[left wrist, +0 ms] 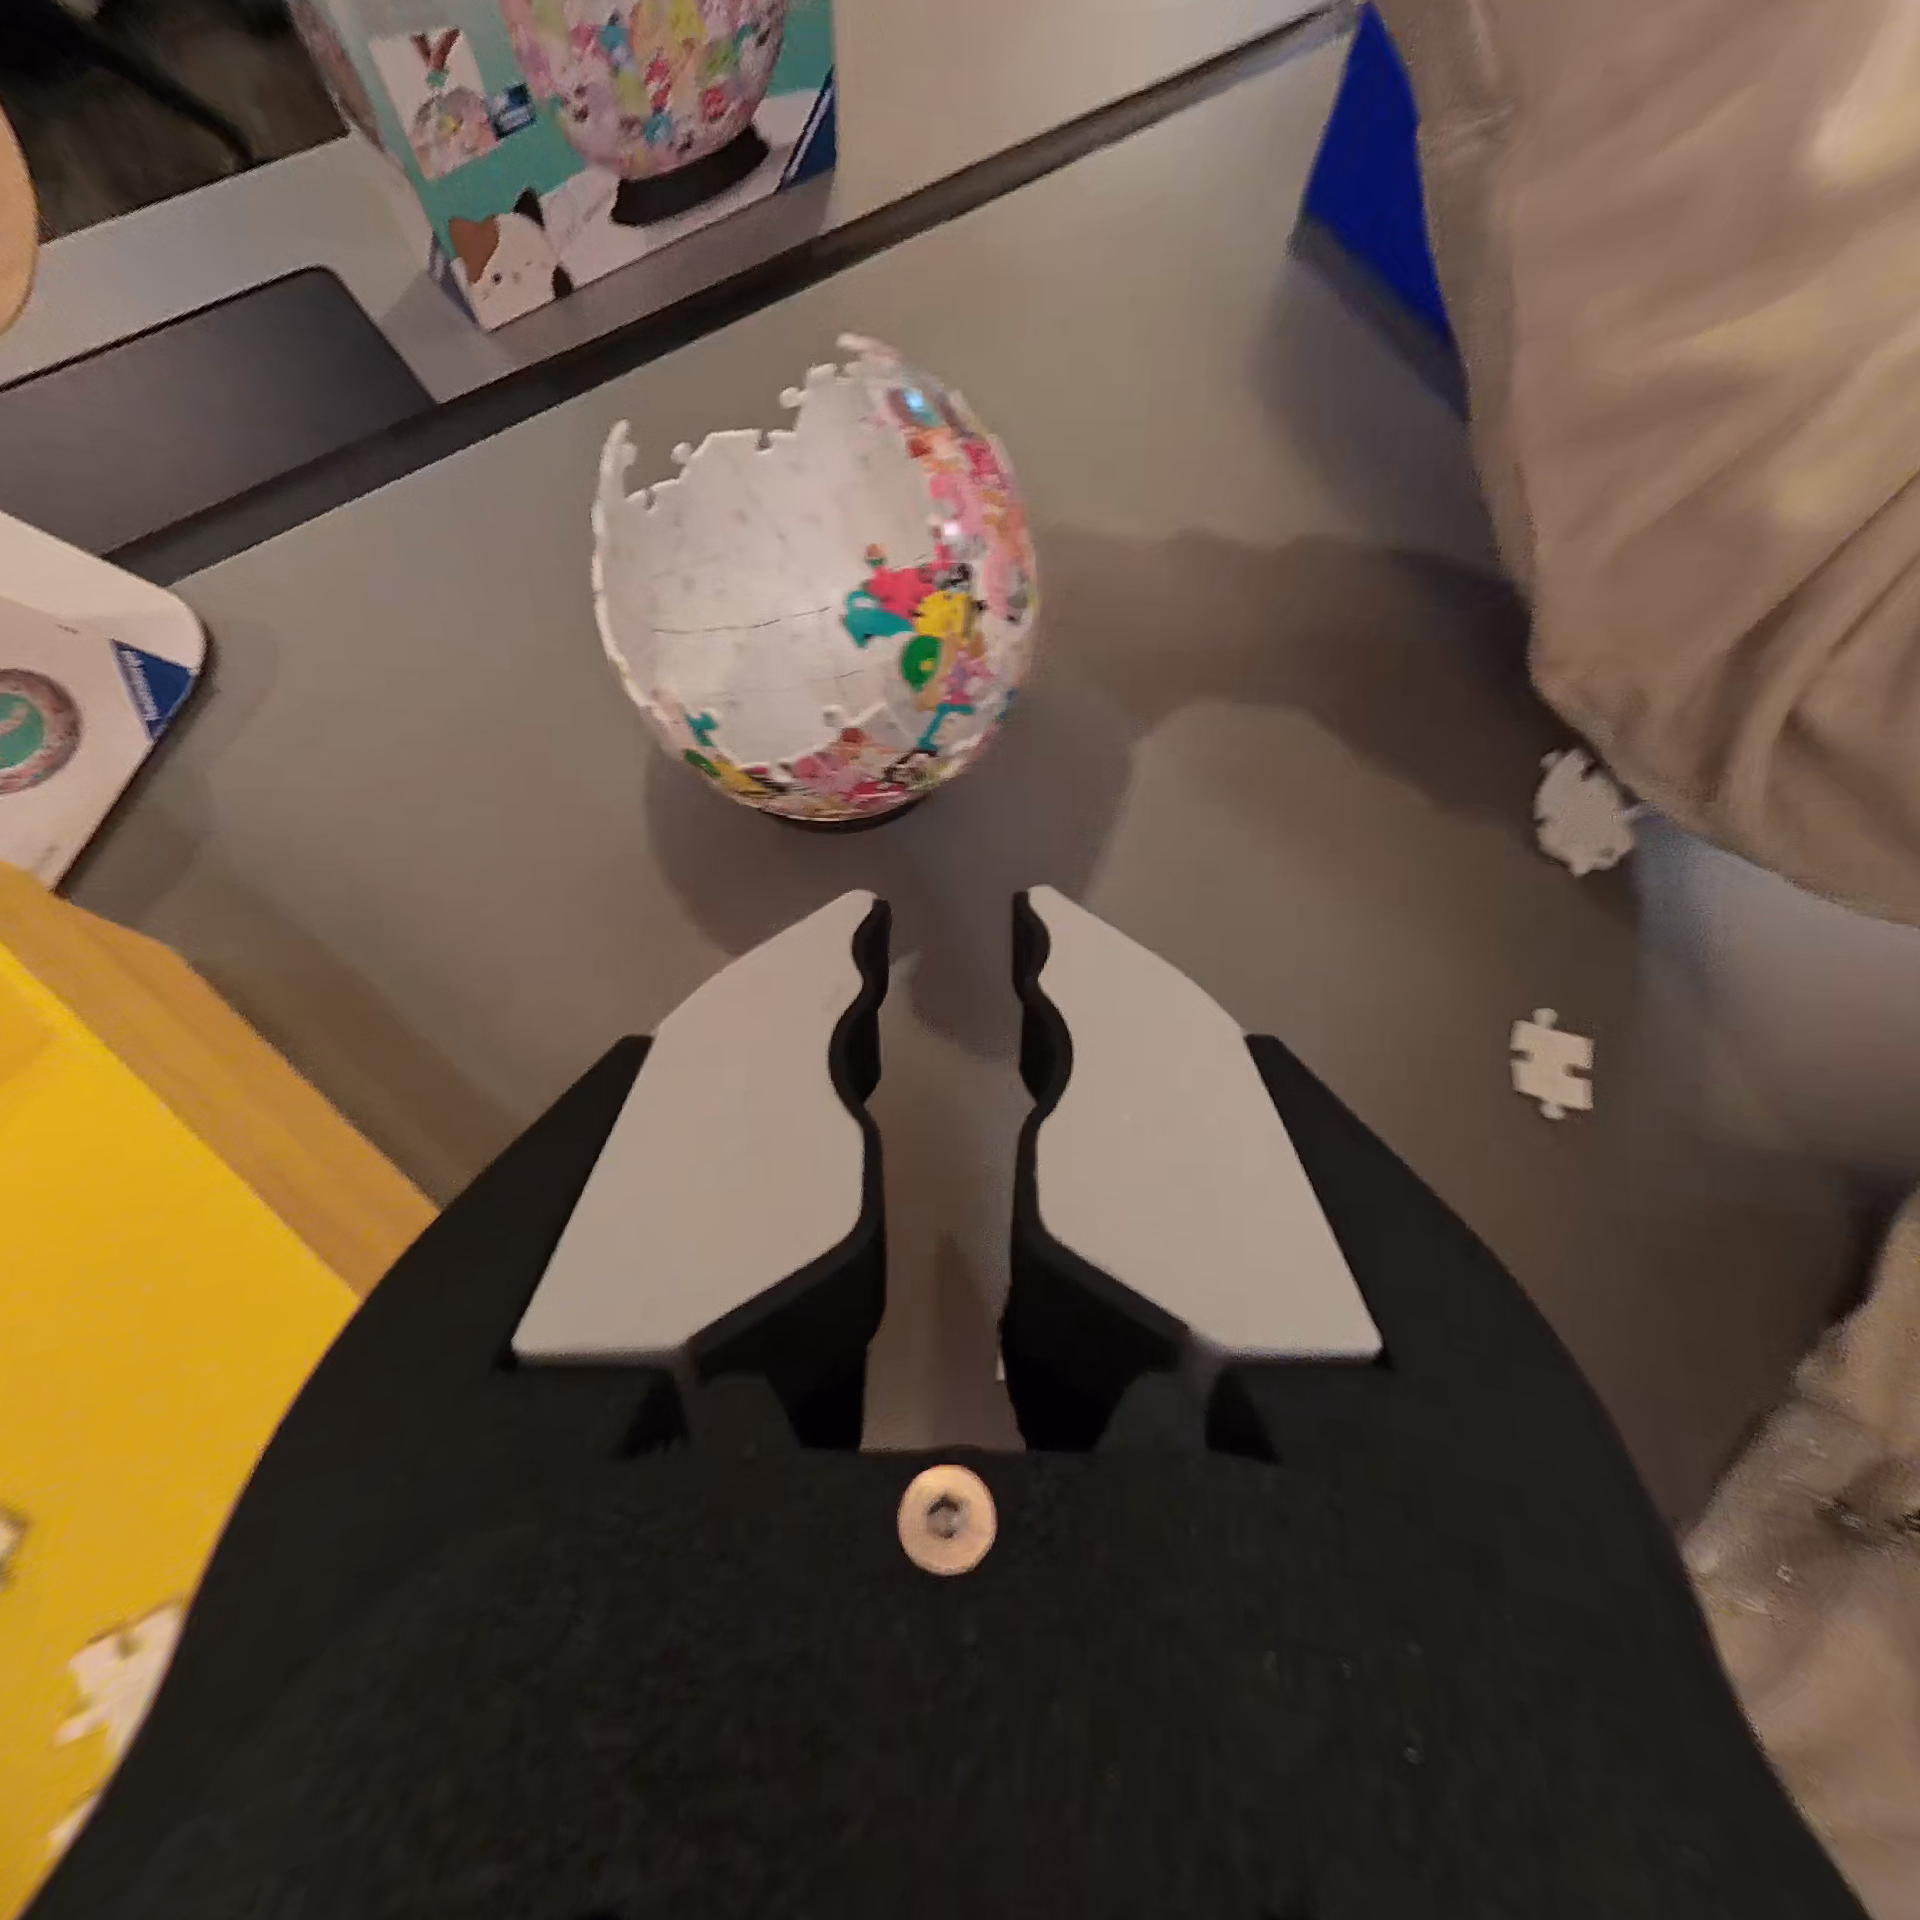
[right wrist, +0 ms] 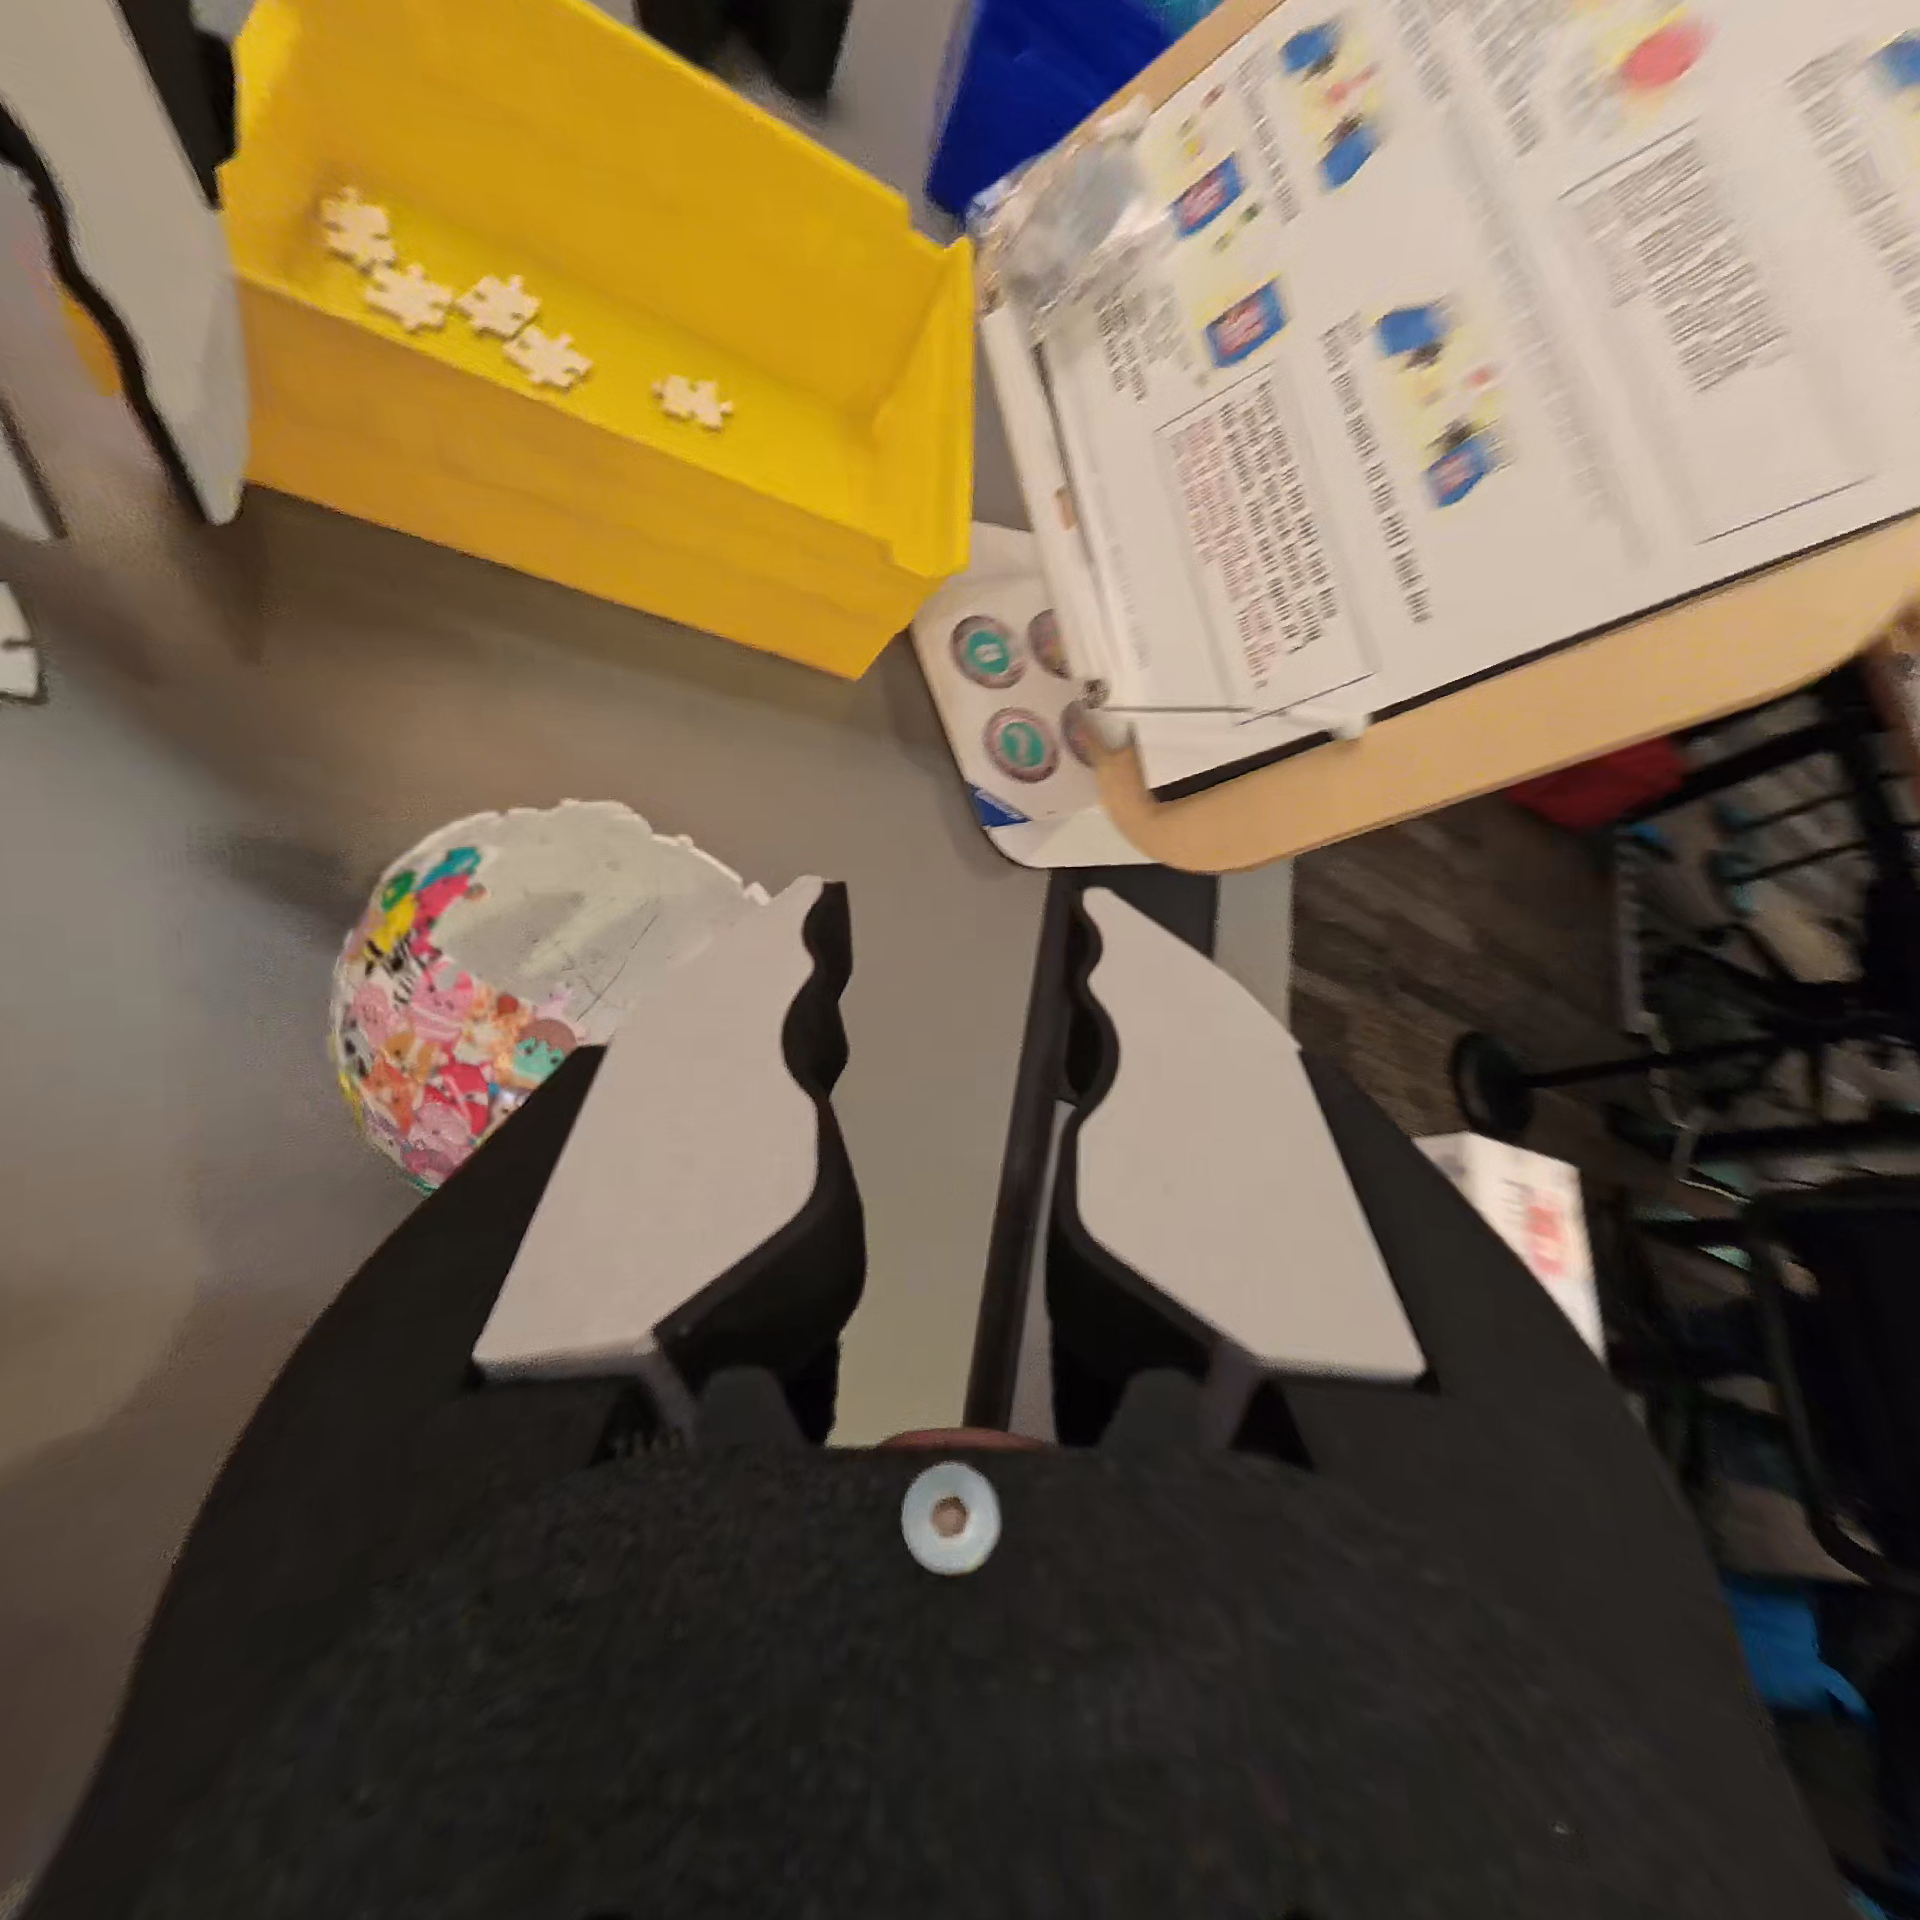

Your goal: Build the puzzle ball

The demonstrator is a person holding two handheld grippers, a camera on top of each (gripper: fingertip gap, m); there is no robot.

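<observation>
Hovering with fingers apart and empty, the left tool (left wrist: 951,914) faces the puzzle ball (left wrist: 810,592) at 12 o'clock on the counter (left wrist: 1195,436); the right tool (right wrist: 956,904) likewise gapes, the ball at its 10 o'clock.

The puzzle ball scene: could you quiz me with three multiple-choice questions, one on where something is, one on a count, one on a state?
1. Where does the puzzle ball stand?
A. in the yellow bin
B. on the grey table
C. on the printed sheets

2. How many loose pieces lie in the yellow bin?
A. five
B. one
C. twelve

3. What does the left gripper hold?
A. a puzzle piece
B. the ball
C. nothing

Answers:
1 B, the ball sits on its dark base on the table.
2 A, the right wrist view shows five pale pieces on the bin floor.
3 C, its jaws stand apart with only table between them.
</observation>
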